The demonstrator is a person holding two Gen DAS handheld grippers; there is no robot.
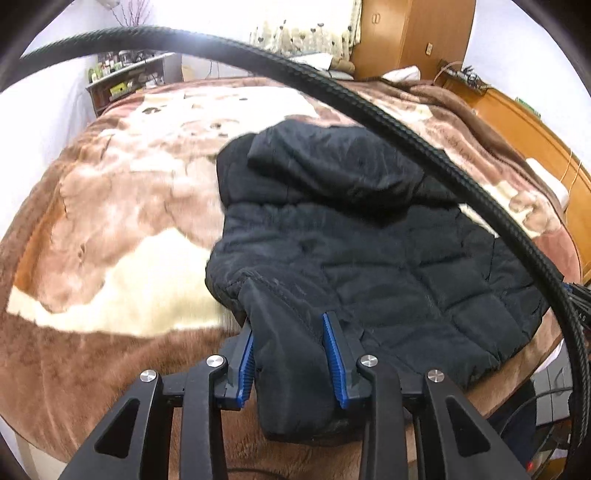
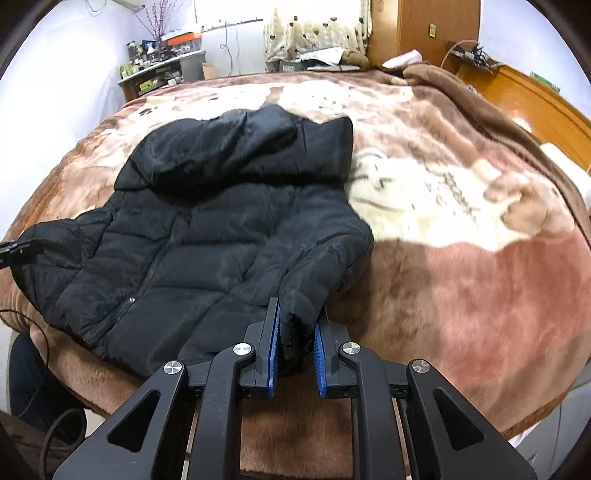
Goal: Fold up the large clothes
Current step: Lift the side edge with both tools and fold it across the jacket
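Note:
A black hooded puffer jacket [image 1: 351, 236] lies front-up on the bed's brown and cream fleece blanket [image 1: 122, 236], hood away from me. My left gripper [image 1: 290, 325] is shut on the jacket's left sleeve cuff, which fills the gap between the blue pads. In the right wrist view the jacket [image 2: 207, 236] lies left of centre. My right gripper [image 2: 295, 317] is shut on the right sleeve cuff, near the blanket's [image 2: 461, 258] front edge. The left gripper's tip shows at the far left edge [image 2: 18, 251].
A black ribbed cable [image 1: 406, 125] arcs across the left wrist view above the jacket. A wooden headboard [image 2: 535, 96] runs along the right side of the bed. A cluttered shelf [image 2: 162, 70] and a wooden wardrobe [image 2: 424, 29] stand beyond the far edge.

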